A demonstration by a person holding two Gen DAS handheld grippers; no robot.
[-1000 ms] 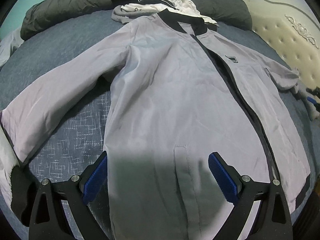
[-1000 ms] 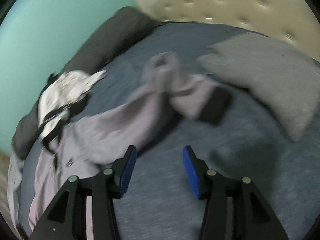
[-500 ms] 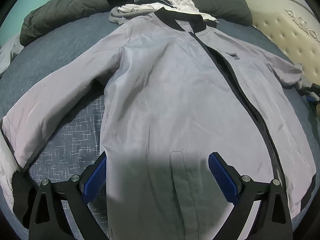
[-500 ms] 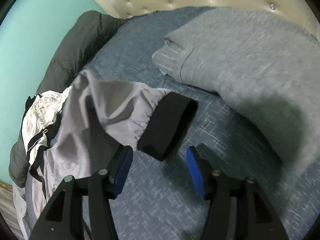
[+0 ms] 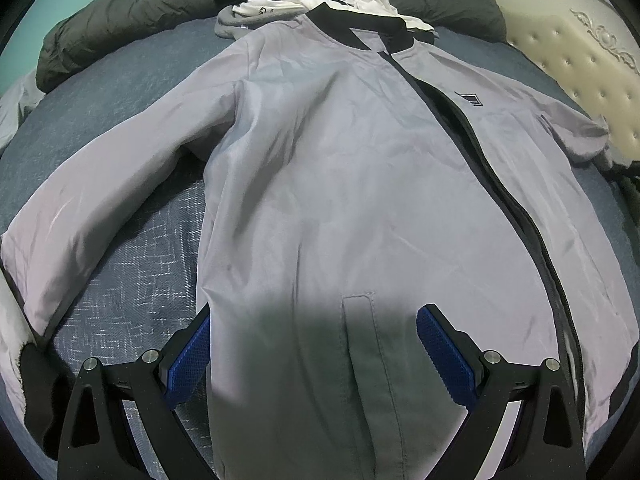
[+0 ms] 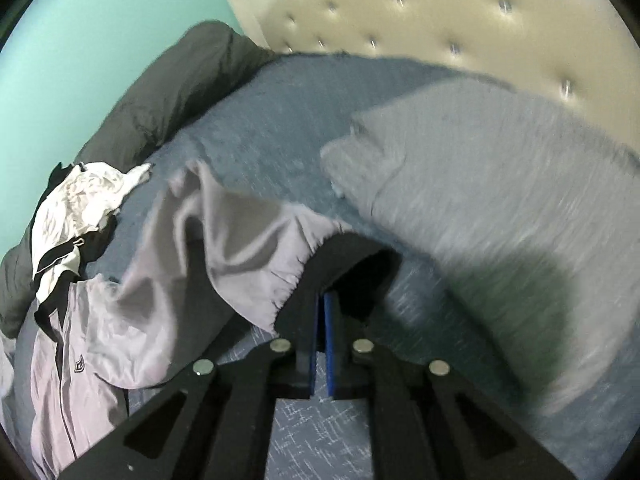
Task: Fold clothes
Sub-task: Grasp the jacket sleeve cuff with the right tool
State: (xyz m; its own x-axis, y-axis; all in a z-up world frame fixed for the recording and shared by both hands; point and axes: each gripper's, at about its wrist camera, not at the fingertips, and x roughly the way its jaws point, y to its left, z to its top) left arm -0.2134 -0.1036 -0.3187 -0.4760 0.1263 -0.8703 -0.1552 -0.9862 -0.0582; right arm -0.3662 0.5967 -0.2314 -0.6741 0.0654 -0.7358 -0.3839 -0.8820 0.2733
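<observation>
The black cuff (image 6: 348, 264) of the grey jacket (image 5: 340, 184) is pinched by the right gripper (image 6: 322, 300), whose pads are closed on it just ahead. The left gripper (image 5: 312, 344) is held wide over the hem. The thin cuff edge may be lost if it is pulled too fast, since little fabric is caught.

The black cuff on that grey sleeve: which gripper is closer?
Right. The right gripper is shut on the black cuff; the left gripper hangs open over the jacket's hem.
</observation>
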